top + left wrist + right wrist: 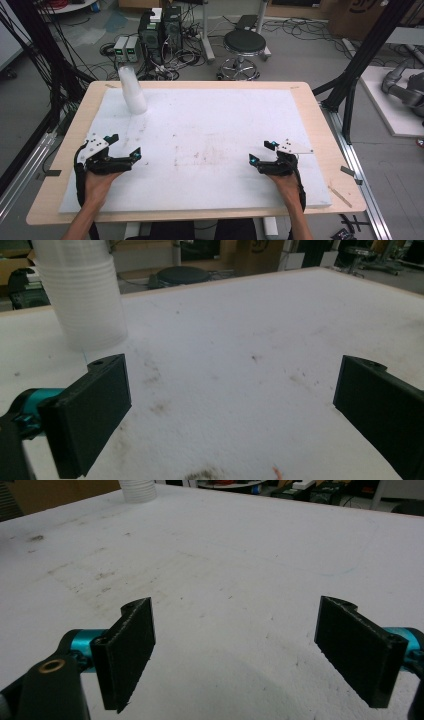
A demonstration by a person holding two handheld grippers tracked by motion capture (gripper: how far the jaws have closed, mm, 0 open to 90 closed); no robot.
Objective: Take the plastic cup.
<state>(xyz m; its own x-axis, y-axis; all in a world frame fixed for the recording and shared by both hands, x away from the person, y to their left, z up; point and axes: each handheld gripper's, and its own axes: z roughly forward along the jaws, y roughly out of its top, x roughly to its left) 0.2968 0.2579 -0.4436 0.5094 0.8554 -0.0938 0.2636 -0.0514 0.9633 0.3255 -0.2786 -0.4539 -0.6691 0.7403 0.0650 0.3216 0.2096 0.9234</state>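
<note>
Both grippers, left (123, 147) and right (261, 152), rest near with jaws wide and empty, so nothing looks begun: the cup stack (132, 90) stands untouched at the surface's (215, 130) far left.

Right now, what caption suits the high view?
Two open hand-held grippers, left and right, rest on a white board near stacked cups.

Cup stack (82, 290) — top cut off.
</note>
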